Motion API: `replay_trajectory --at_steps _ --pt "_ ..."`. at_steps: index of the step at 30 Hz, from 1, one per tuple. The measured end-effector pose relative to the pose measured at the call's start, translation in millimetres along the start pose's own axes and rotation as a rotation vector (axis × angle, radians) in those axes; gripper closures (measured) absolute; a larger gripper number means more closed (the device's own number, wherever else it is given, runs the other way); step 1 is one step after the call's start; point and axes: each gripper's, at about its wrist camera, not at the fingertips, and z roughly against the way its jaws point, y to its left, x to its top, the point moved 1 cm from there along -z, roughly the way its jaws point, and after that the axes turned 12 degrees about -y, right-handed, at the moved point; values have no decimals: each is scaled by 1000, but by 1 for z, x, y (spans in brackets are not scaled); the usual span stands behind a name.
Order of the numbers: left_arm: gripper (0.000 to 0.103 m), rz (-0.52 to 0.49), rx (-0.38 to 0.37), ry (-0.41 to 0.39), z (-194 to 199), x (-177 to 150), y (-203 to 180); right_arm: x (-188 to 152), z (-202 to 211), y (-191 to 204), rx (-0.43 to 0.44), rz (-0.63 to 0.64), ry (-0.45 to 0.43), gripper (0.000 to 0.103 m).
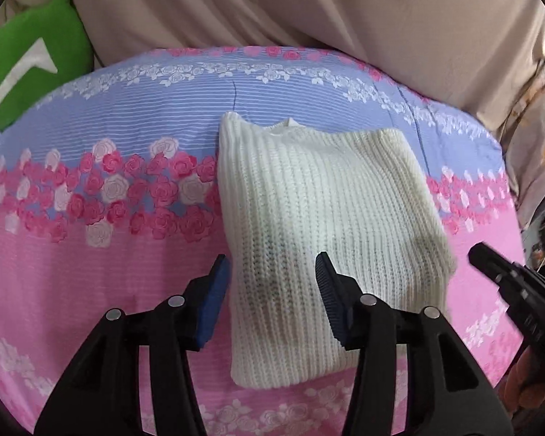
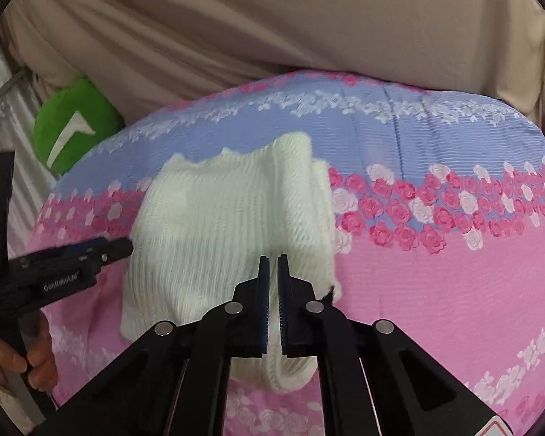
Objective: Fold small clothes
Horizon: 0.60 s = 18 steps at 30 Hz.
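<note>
A white ribbed knit sweater [image 1: 319, 218] lies partly folded on the floral bedsheet [image 1: 91, 254]. My left gripper [image 1: 272, 272] is open and hovers over the sweater's near left edge, with nothing between its blue pads. In the right wrist view my right gripper [image 2: 273, 272] is shut on a fold of the sweater [image 2: 214, 225] at its near right part and lifts that part up. The left gripper [image 2: 120, 247] shows there at the sweater's left edge. The right gripper [image 1: 490, 261] shows at the right of the left wrist view.
A green cushion [image 1: 29, 61] with a white arrow mark lies at the back left; it also shows in the right wrist view [image 2: 72, 123]. A beige curtain [image 1: 309, 7] hangs behind the bed. The pink and blue sheet [image 2: 454, 254] spreads to the right.
</note>
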Motion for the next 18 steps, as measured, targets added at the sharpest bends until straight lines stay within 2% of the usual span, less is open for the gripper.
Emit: replay_trajectory --at_steps 3,5,6,9,11,13,15,18 --pt "55 -78 62 53 -18 -13 -16 -31 -43 1 -57 87 129 103" --pt "54 -106 106 91 -29 -24 -20 -38 -54 -9 -60 44 172 103" --pt "54 -108 116 89 -27 -26 -20 -33 -44 -10 -41 13 149 103" --pt "54 -92 122 82 -21 -29 -19 -21 -19 -6 -34 31 62 103" --pt "54 -89 129 90 -22 -33 -20 -29 -31 -11 -55 51 93 103" --pt "54 -97 138 94 -22 -36 -23 -46 -57 -20 -55 49 170 103" --pt "54 -110 154 93 -17 -37 -29 -42 -53 -15 -56 61 162 103" --pt "54 -114 174 77 -5 -38 -34 -28 -22 -4 -22 42 93 103"
